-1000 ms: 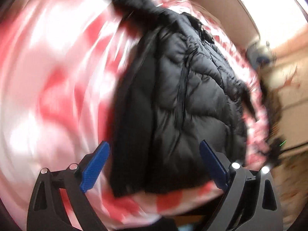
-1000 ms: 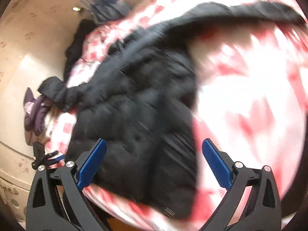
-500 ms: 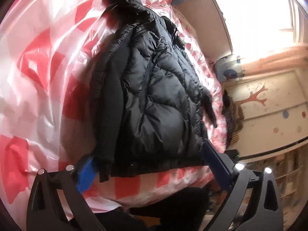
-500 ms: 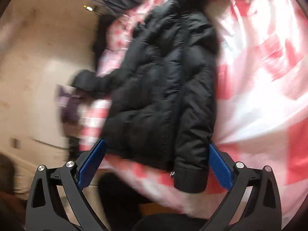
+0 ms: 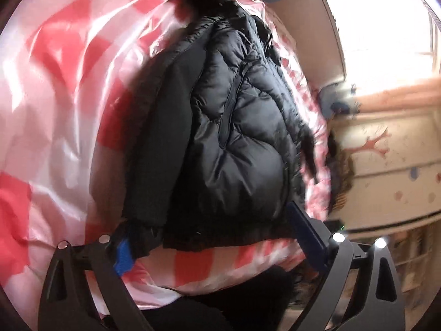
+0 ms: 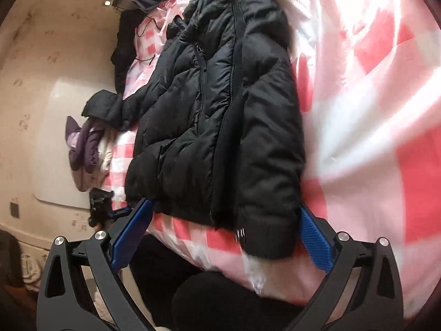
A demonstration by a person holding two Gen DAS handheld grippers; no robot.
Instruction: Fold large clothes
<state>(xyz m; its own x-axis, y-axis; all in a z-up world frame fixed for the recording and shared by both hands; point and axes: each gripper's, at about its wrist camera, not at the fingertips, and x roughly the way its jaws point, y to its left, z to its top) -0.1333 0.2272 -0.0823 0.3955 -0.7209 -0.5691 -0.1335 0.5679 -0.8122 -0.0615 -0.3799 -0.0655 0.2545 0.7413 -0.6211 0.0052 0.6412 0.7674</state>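
Left wrist view shows my left gripper (image 5: 212, 237) spread wide at the hem of the black puffer jacket (image 5: 234, 138), which lies flat on the red-checked bed cover (image 5: 55, 110). My right gripper (image 6: 223, 237) is equally wide, straddling the jacket's cuffed sleeve (image 6: 267, 234).

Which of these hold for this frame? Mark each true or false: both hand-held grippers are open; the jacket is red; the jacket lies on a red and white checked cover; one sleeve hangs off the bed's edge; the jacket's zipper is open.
1. Both hand-held grippers, left and right, are open: true.
2. The jacket is red: false, it is black.
3. It lies on a red and white checked cover: true.
4. One sleeve reaches past the bed's edge: true.
5. The zipper is open: false, the front looks closed.
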